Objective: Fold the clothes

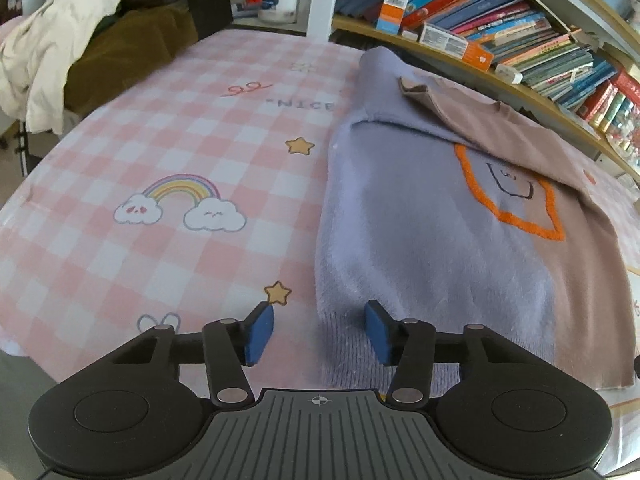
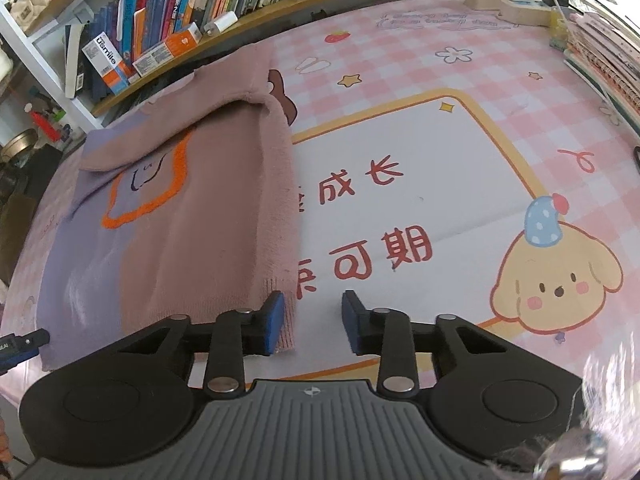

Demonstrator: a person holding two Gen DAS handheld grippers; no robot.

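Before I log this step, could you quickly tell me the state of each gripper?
Left gripper: open, holding nothing, at the sweater hem.
Right gripper: open, holding nothing, at the sweater's other hem corner.

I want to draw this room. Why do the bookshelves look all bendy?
Fisheye lens: in the left wrist view the bookshelf curves downward at the right; in the right wrist view it arcs over the sweater. A blurry smear fills that view's bottom right corner.

both tongs, left [image 1: 319,330] and right [image 2: 314,322], have black linkage arms, silver rivets, blue pads and ribbed grey bases.
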